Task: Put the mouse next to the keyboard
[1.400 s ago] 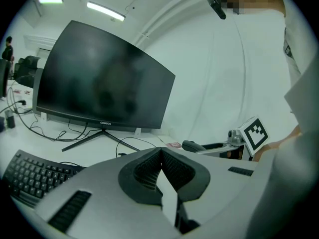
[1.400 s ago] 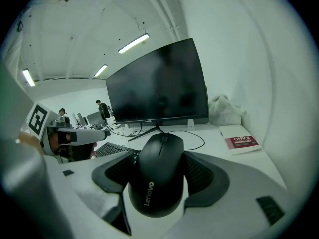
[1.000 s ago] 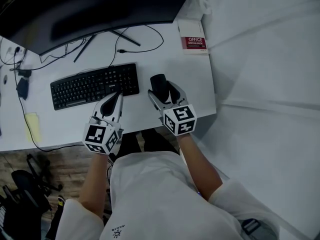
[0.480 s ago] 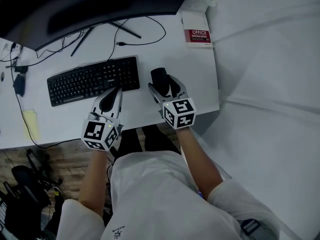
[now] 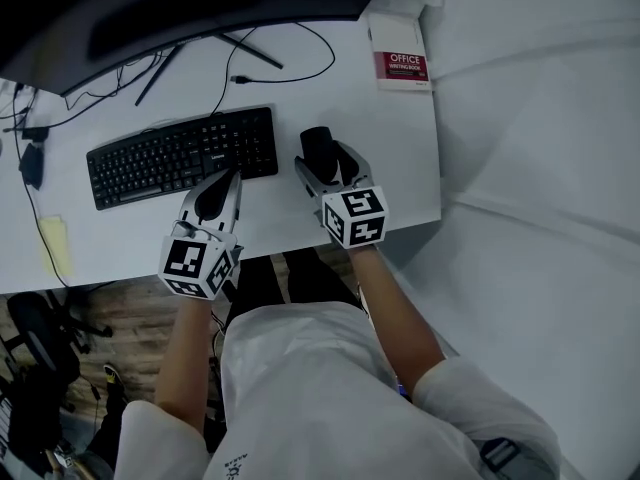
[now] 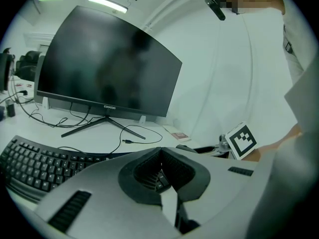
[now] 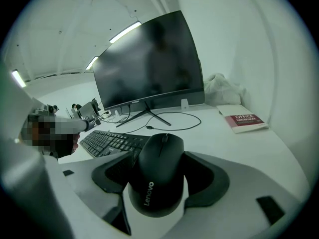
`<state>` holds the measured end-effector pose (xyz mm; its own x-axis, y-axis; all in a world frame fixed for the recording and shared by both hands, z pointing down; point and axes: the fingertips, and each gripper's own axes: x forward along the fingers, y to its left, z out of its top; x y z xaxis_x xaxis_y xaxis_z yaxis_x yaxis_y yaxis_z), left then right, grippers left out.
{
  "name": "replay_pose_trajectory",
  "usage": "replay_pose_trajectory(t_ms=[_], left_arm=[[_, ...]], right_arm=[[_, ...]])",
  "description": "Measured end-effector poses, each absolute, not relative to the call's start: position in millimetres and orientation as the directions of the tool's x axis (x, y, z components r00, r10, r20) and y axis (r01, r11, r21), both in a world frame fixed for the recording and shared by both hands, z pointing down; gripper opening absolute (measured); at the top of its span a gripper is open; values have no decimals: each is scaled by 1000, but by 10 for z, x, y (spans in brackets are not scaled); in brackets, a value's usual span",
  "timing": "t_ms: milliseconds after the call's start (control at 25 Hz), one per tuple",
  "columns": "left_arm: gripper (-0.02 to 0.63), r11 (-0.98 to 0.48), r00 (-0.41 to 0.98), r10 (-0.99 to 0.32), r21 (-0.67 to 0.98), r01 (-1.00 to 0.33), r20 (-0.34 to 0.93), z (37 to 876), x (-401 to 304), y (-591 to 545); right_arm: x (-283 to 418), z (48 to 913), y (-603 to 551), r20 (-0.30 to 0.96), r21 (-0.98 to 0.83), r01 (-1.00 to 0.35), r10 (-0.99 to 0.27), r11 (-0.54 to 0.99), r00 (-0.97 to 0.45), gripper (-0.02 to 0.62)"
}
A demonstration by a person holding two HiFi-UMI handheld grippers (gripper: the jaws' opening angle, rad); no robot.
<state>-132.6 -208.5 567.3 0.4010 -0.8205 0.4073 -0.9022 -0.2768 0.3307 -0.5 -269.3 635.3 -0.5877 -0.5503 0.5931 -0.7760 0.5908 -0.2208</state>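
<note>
Black and rounded, the mouse is sitting between the two jaws of the right tool, which is clamping it from both sides. In the right gripper view the dark pads are pressing against its flanks, and its lettered rear end is pointing back toward the camera. The mouse is lying just right of the keyboard, near that keyboard's right end but apart from it, with a strip of white worktop showing between them. Whether it is resting on the worktop or hanging a little above it I cannot tell. The left tool is hovering at the keyboard's near edge, toward its right half, with its jaws drawn together to a point and gripping nothing. In the left gripper view a few keys are showing through the hollow between the jaws. Beyond the keyboard a dark curved monitor is standing on thin splayed legs, and a black cable is looping across the worktop behind the keyboard's right end. A book with a red cover band is lying well right of the keyboard and further back, at the worktop's edge. A pale yellow note is lying left of the keyboard, nearer the person
</note>
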Motion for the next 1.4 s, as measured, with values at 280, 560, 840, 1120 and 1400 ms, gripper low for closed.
replay_pose_trajectory(t_ms=[280,560,840,1120,1400], left_arm=[[11,-263,397,-816,340,-903,421,5746,-1309,-2113],[11,-252,390,-815,344,-905,429,5810,-1320,-2164],[11,-248,394,-808,353,-902,439,5868,-1296,-2199],[11,-254,405,-799,361,-897,445,5898,-1261,-2192],[11,-246,400,-799,363,-899,449,5917,-1301,-2198]], right_arm=[[-29,6497,-2763,614,-212,-775,-536,595,-579,325],[-29,6596,-2835,626,-206,-777,-530,595,-572,325],[-69,6651,-2892,633,-200,-779,-529,594,-566,325],[-107,6721,-2894,641,-199,-784,-527,588,-558,325],[-134,6764,-2914,646,-195,-787,-527,585,-552,325]])
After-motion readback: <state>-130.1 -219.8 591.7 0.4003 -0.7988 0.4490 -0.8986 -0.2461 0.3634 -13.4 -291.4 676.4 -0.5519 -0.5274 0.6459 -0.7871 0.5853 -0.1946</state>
